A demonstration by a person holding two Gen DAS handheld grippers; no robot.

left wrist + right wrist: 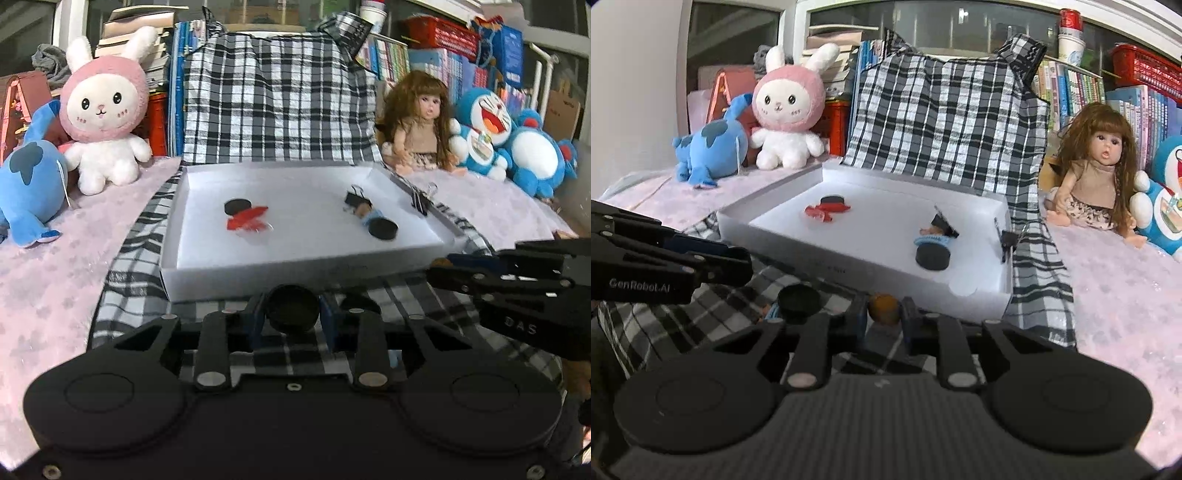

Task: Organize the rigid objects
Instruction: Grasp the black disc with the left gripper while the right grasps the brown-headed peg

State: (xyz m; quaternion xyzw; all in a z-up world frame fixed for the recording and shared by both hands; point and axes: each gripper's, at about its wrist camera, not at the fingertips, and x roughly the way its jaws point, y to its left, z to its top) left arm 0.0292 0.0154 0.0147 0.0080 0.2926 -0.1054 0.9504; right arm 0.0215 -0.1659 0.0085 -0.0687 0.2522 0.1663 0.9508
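Black tool [291, 314] — silver screws, blue pads [328, 321].

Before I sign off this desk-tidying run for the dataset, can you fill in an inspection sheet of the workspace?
Surface: checked cloth over a pink cover.
Job's things: white tray holds a red figure, a blue figure and a loose binder clip; another clip sits on its right rim.
Clutter: nothing seen.
Grippers: left gripper shut on a black disc; right gripper shut on a small brown ball.
Cables: nothing seen.
Surroundings: rabbit plush, blue plush, doll, books.
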